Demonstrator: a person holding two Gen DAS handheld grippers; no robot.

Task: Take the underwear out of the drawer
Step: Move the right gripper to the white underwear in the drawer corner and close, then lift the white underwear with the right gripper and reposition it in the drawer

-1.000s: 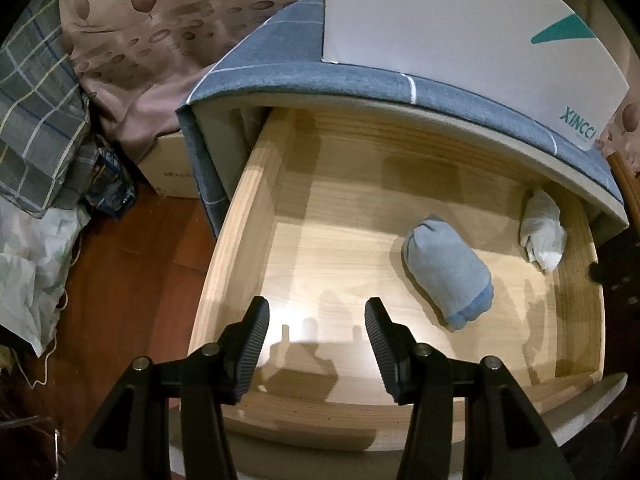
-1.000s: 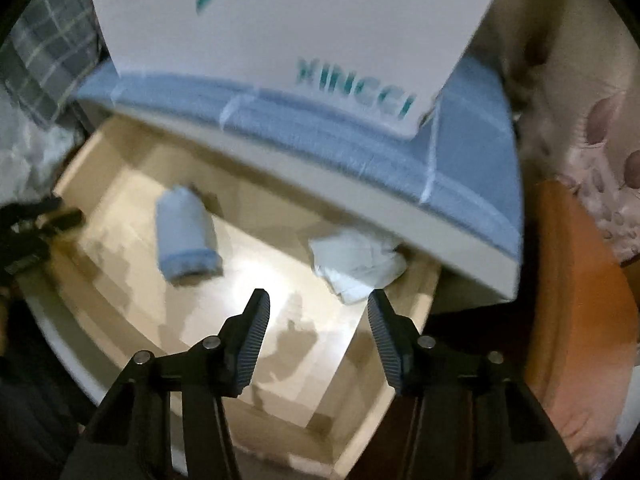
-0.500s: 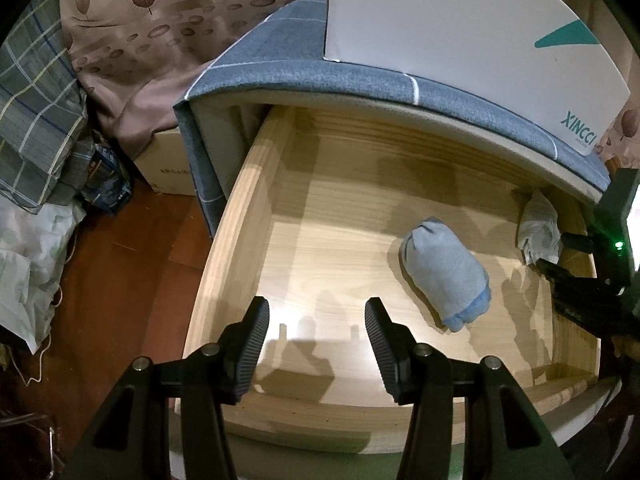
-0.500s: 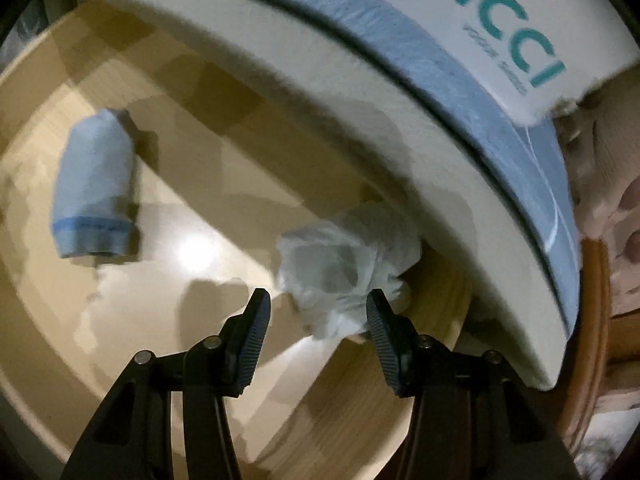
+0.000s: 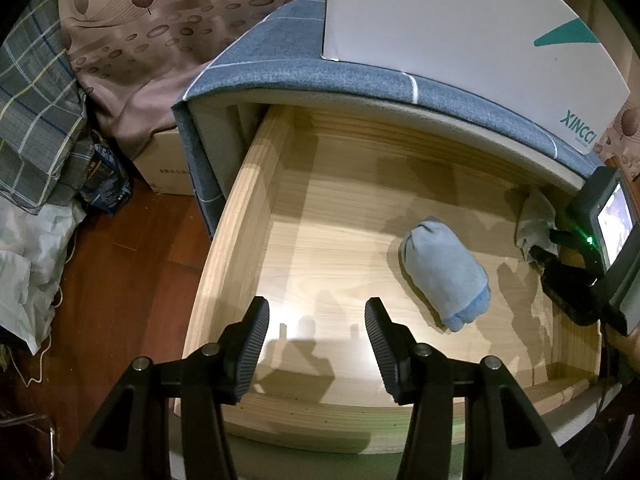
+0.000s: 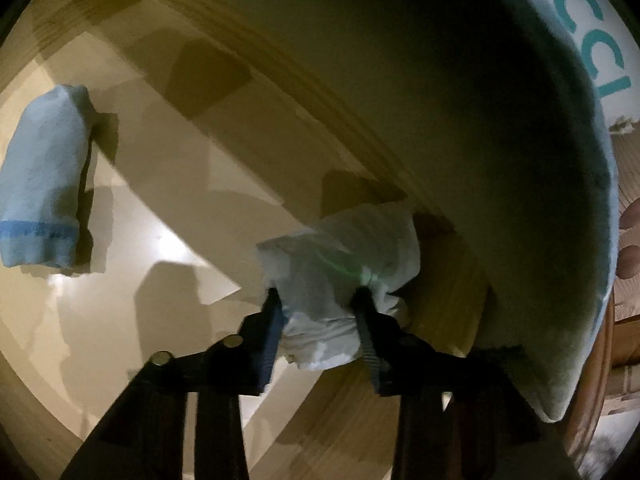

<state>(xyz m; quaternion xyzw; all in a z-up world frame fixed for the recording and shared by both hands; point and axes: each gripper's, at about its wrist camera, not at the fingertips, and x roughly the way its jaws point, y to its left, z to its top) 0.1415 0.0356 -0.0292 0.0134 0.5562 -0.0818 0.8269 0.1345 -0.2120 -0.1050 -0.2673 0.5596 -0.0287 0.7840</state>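
Right gripper [image 6: 320,312]: clamped on white underwear [image 6: 340,264], drawer [image 5: 256,216] right rear corner | left gripper [image 5: 316,344]: wide, empty | blue roll [image 5: 444,268]: drawer floor | box [image 5: 460,40] label: "XINCCI"

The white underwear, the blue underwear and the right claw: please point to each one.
white underwear [image 6: 340,248], right wrist view, on its upper folds.
blue underwear [image 5: 442,268], left wrist view, middle of the roll.
right claw [image 6: 320,300], right wrist view, midway between its fingertips.

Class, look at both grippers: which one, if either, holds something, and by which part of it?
The right gripper pinches the white underwear bundle across its near end. The left gripper is open over the drawer, holding nothing.
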